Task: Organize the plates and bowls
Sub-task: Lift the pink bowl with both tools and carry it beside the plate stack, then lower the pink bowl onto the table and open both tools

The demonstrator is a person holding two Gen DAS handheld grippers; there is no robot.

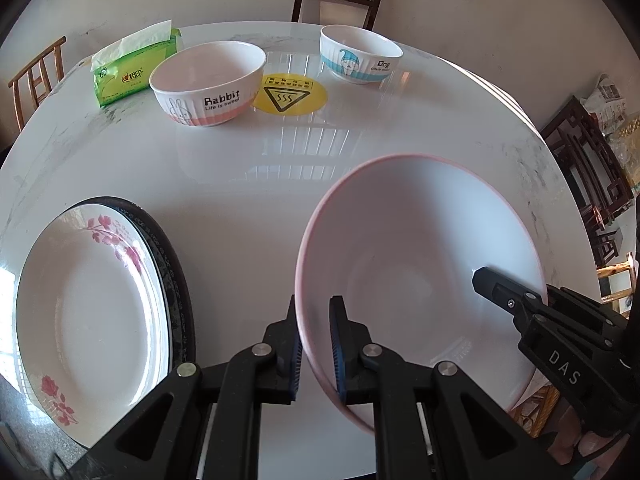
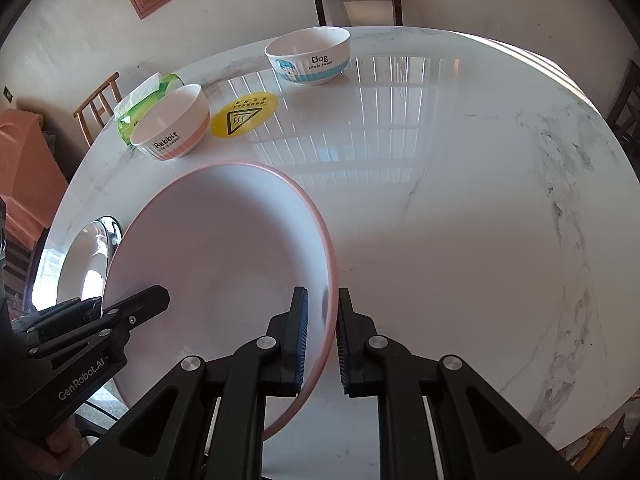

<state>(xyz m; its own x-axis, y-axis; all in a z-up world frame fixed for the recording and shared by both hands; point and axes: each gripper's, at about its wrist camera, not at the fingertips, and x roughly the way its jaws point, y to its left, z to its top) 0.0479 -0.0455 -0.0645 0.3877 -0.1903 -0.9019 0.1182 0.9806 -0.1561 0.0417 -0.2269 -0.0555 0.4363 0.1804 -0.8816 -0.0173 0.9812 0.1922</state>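
The pink-rimmed plate (image 1: pixel 420 256) was held above the white marble table (image 1: pixel 240 184), between the stacked flowered plate (image 1: pixel 88 300) to its left and bare tabletop to its right. The left gripper (image 1: pixel 314 354) was clamped on the plate's left rim; the right gripper (image 2: pixel 323 350) was clamped on the opposite rim. In each case 1 pad sat inside the well and 1 outside.

The plate appeared to be glazed ceramic: rigid, moderately heavy, slick, and liable to chip on impact. The rim was the only practical grasp point, and 2 opposed rim grips seemed suited to keeping it level. Judged from the layout, the destination was probably the flowered plate, which rested on a dark-patterned plate (image 1: pixel 176 280).

The Rabbit bowl (image 1: pixel 208 82) and Dog bowl (image 1: pixel 360 54) stood apart at the far side.
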